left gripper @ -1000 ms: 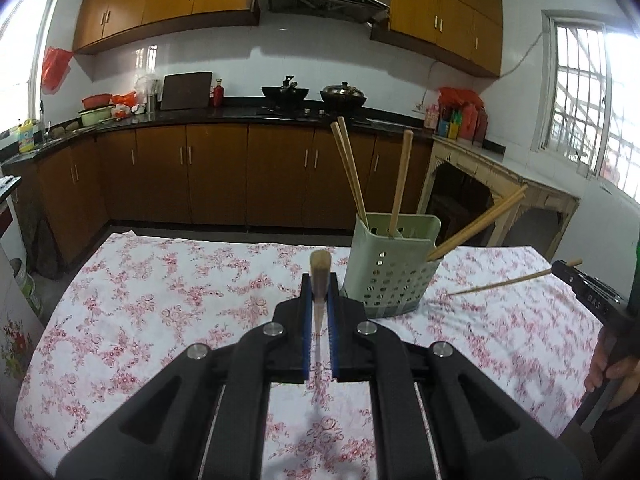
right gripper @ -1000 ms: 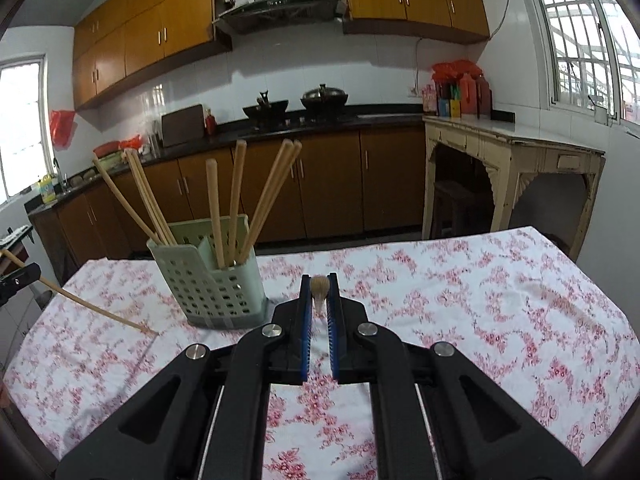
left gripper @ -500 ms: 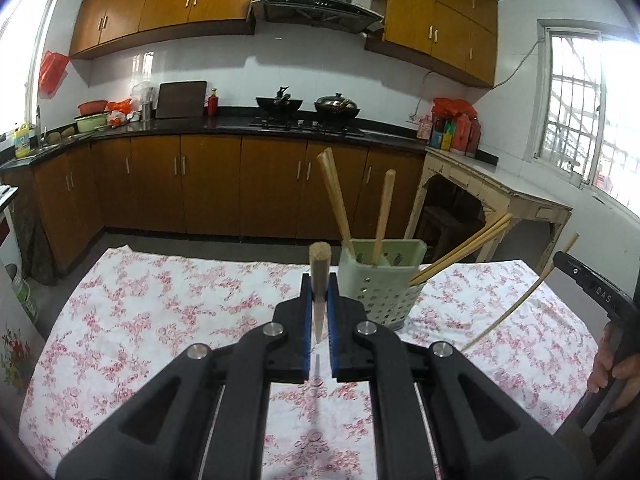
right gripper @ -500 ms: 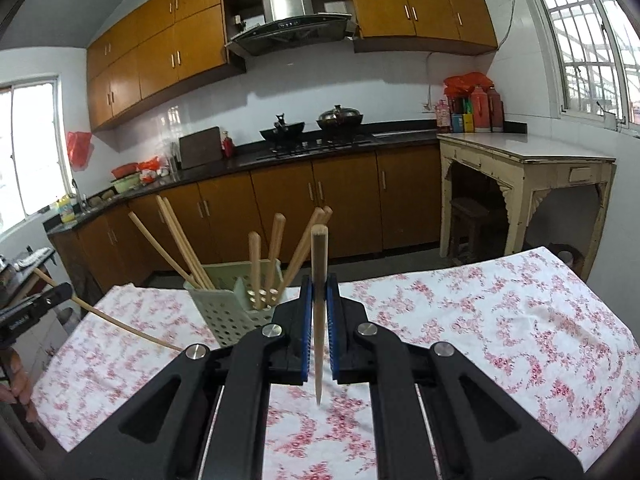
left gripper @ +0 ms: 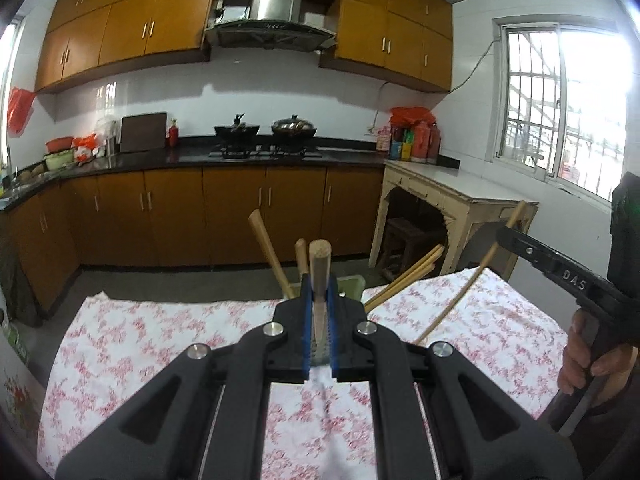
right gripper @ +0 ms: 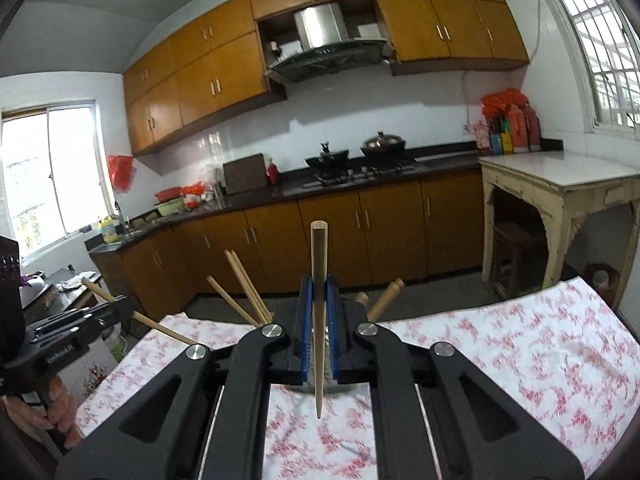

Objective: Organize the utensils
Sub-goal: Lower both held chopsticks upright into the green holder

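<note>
Chopsticks ride higher than before — each claw, left (left gripper: 319,312) and right (right gripper: 319,320), clenched on one, holder (left gripper: 352,283) now mostly hidden.

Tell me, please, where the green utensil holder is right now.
In the left wrist view, the green utensil holder stands on the floral tablecloth, mostly hidden behind the left gripper, chopsticks sticking out.

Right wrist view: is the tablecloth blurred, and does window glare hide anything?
Right wrist view: tablecloth smeared by motion blur; chopstick stays sharp; left window blown out. Left wrist view: right window glares white; cloth sharper.
</note>
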A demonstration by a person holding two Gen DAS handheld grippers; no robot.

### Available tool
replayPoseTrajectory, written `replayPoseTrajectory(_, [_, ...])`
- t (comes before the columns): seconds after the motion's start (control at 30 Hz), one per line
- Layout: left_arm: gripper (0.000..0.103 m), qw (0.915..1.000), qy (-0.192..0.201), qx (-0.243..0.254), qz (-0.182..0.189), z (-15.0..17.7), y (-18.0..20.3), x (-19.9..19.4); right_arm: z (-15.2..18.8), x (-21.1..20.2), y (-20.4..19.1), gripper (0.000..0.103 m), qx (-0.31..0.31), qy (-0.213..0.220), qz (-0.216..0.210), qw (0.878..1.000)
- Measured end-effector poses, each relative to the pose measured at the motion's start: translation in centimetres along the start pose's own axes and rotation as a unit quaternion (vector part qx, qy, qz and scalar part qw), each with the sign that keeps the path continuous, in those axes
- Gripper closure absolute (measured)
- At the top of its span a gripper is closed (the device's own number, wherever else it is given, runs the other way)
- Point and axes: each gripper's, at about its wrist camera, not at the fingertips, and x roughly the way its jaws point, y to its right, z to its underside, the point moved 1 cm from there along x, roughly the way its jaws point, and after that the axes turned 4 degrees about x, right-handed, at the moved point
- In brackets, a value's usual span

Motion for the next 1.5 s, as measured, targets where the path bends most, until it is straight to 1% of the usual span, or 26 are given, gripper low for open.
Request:
replayPoseTrajectory(0.2, [0.095,0.9993,0.036,0.008,0.004,-3.4,1.9,0.1,-2.2,0.6,-1.6,0.095,-0.01,0.026,-0.014,1.0])
replayPoseTrajectory(0.33, [0.095,0.9981,0.058,0.018,-0.013,-5.5,2.3,0.7,-4.2,1.1,-2.1,0.095,-0.009,0.052,-0.016,0.998])
replayPoseTrajectory(0.43, [0.095,0.9977,0.06,0.022,-0.022,-6.5,2.3,1.7,-5.0,2.0,-2.2,0.095,-0.014,0.073,-0.005,0.997])
replayPoseTrajectory(0.5, [0.095,0.998,0.054,0.02,-0.027,-6.6,2.0,2.7,-5.2,3.2,-1.9,0.095,-0.015,0.077,0.001,0.997])
replayPoseTrajectory(0.63, [0.095,0.9987,0.038,0.014,-0.031,-6.1,1.3,4.5,-4.4,6.3,-1.5,0.095,-0.015,0.063,0.01,0.998])
replayPoseTrajectory(0.8, [0.095,0.999,0.017,0.018,-0.038,-5.5,0.7,6.7,-3.0,8.9,-1.1,0.095,-0.019,0.037,0.022,0.999])
replayPoseTrajectory(1.03, [0.095,0.9991,-0.009,0.017,-0.037,-4.5,-0.3,9.2,-2.0,10.4,-0.7,0.095,-0.015,0.017,0.031,0.999])
replayPoseTrajectory(1.4, [0.095,0.9985,-0.039,0.018,-0.032,-2.8,-0.6,10.9,-0.9,12.2,-0.9,0.095,-0.017,-0.012,0.036,0.999])
replayPoseTrajectory(1.47, [0.094,0.9983,-0.043,0.015,-0.036,-2.6,-0.9,11.1,-0.7,12.4,-0.8,0.094,-0.017,-0.022,0.035,0.999])
replayPoseTrajectory(1.5, [0.091,0.9984,-0.041,0.013,-0.037,-2.5,-1.0,11.0,-0.7,12.4,-0.8,0.09,-0.018,-0.024,0.035,0.999])
